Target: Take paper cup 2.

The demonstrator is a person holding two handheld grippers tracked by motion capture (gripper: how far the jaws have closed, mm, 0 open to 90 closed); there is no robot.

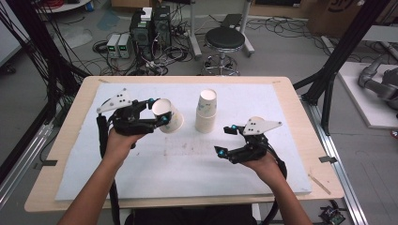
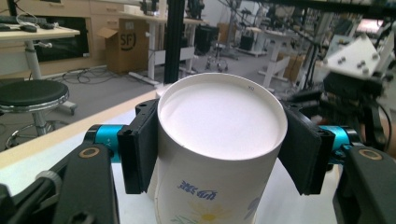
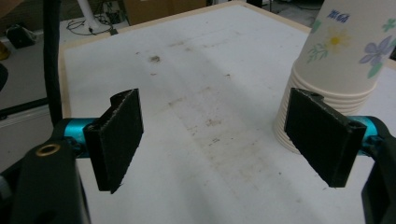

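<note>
My left gripper (image 1: 157, 111) is shut on a white paper cup (image 1: 169, 115) with a flower print, held tilted over the white mat at the left. In the left gripper view both black pads clamp the cup (image 2: 219, 154) by its sides, with its pale underside facing the camera. A stack of upside-down paper cups (image 1: 206, 111) stands at the middle of the mat. My right gripper (image 1: 225, 140) stands open in front of that stack, low over the mat. In the right gripper view the stack of cups (image 3: 341, 65) rises behind the right pad (image 3: 322, 135), and nothing lies between the jaws.
The white mat (image 1: 187, 154) covers a wooden table (image 1: 291, 89). Behind the table are a black stool (image 1: 224, 40), computer boxes (image 1: 150, 28) and floor cables. Black frame posts (image 1: 338, 56) stand at the right.
</note>
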